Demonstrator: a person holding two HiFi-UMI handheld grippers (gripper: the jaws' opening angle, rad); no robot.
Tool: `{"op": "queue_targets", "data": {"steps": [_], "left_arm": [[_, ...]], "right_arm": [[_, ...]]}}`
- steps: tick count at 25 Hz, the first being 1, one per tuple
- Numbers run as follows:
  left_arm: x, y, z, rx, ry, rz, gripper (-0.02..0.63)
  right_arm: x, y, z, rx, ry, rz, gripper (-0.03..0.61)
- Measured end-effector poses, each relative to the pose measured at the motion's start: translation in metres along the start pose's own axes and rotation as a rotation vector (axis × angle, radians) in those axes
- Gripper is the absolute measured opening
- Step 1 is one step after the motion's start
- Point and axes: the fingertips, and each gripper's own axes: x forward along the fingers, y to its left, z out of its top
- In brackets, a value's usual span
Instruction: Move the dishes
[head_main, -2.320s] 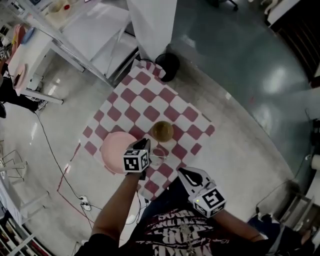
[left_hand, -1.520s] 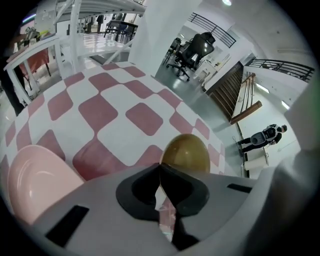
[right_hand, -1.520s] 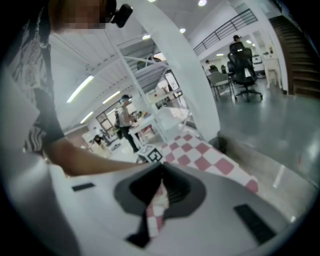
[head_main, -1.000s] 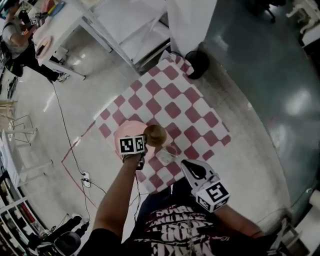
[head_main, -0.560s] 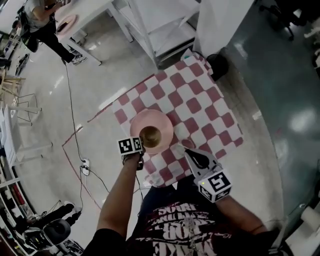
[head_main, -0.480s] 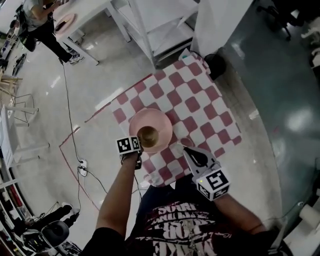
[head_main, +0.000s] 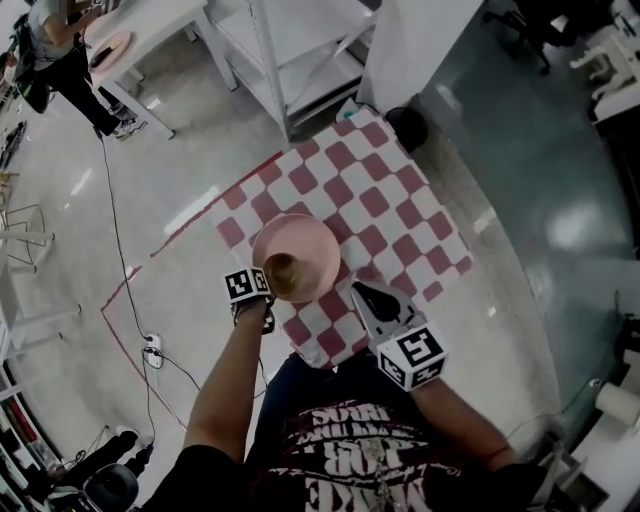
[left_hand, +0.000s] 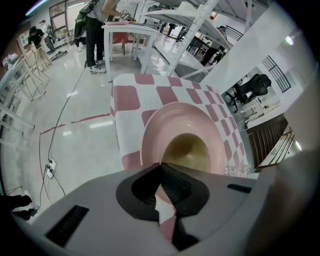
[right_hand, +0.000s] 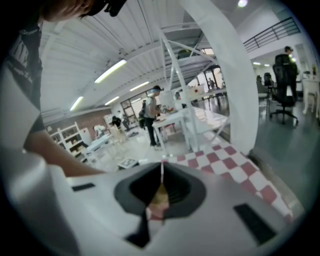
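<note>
Currently the left gripper (left_hand: 160, 166) points steeply down, jaws narrow and clamped on the near rim of the olive-brown bowl (head_main: 283, 272). The bowl sits over the near-left part of the pink round plate (head_main: 305, 248), inside its rim in the left gripper view. Can't tell whether the bowl's bottom touches the plate.

The plate lies on the red-and-white checked cloth (head_main: 385, 200), mid-frame in the head view, toward the cloth's left edge. A small clear glass (left_hand: 236, 171) stands on the cloth near the plate's right edge, apart from the bowl.

The right gripper (right_hand: 161, 167) is just right of the plate in the head view, over the cloth's near edge. Its jaws are closed together with nothing gripped. Its view looks out roughly level across the cloth's far corner.

Background: white metal shelving rack (head_main: 290, 50) at top centre; person (head_main: 55, 40) at a white table (head_main: 150, 20) in the upper left corner. A black cable (head_main: 115, 250) runs across the glossy floor on the left.
</note>
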Motion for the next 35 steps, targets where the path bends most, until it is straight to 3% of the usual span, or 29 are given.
{"op": "queue_targets", "data": {"steps": [7,11,21,25,28,31,35], "left_arm": [[-0.001,0.004,0.002,0.058,0.002,-0.005,0.068],[-0.009,-0.005,0.005,0.086,-0.020,-0.056,0.113],[-0.059,-0.030,0.004,0.137,-0.090,-0.183,0.129],[-0.098,-0.056,0.004,0.161,-0.184,-0.315,0.130],[-0.137,-0.091,0.007,0.225,-0.291,-0.447,0.130],[-0.174,-0.133,0.005,0.341,-0.409,-0.531,0.125],[-0.216,-0.189,-0.001,0.524,-0.553,-0.576,0.041]], "right_arm": [[-0.010,0.009,-0.009,0.020,-0.007,-0.073,0.035],[-0.017,0.010,-0.003,0.019,-0.030,-0.107,0.037],[-0.040,0.013,0.015,0.001,-0.071,-0.158,0.037],[-0.054,0.004,0.016,0.001,-0.073,-0.192,0.037],[-0.062,-0.006,0.010,0.006,-0.061,-0.217,0.037],[-0.069,-0.013,0.007,0.011,-0.052,-0.229,0.037],[-0.076,-0.019,0.006,0.004,-0.054,-0.237,0.035]]}}
